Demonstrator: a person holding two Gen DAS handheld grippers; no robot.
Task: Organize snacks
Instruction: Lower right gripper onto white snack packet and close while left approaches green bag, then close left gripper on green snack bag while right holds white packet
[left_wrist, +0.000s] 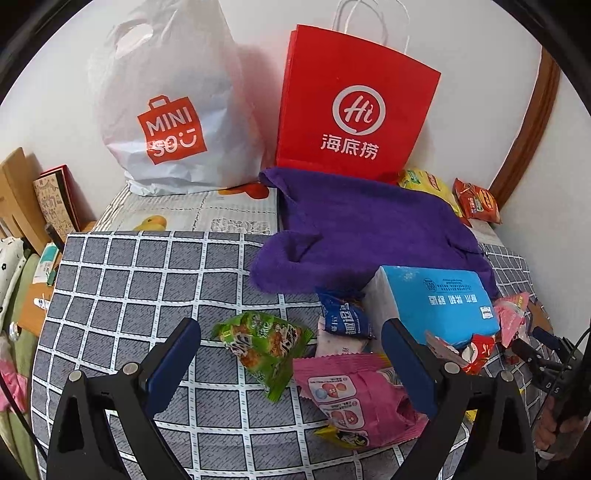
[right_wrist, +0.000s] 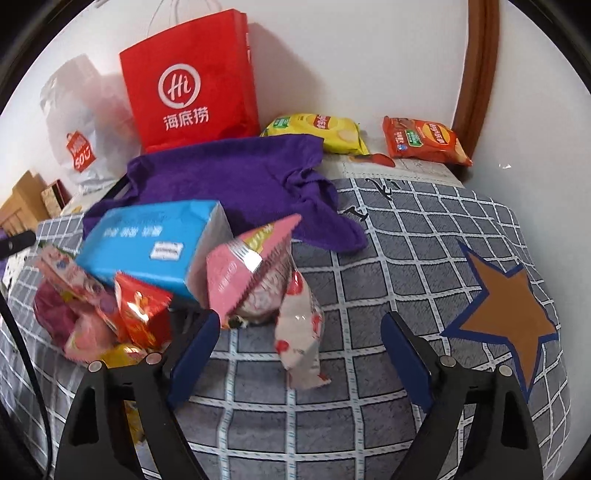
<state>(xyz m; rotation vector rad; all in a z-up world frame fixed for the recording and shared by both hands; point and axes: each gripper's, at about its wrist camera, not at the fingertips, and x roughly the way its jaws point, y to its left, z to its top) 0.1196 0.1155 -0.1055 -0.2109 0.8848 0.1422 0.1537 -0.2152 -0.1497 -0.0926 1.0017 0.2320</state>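
Observation:
A heap of snack packets lies on a grey checked cloth. In the left wrist view my left gripper is open, with a green packet and a large pink packet between its fingers, neither pressed. A small blue packet and a blue tissue box lie just beyond. In the right wrist view my right gripper stands open over a white and red packet, pads apart from it. A pink packet, a red packet and the blue tissue box sit to its left.
A purple towel lies behind the heap. A red paper bag and a white plastic bag stand against the wall. A yellow chip bag and an orange chip bag lie at the back right. Books stand at the left.

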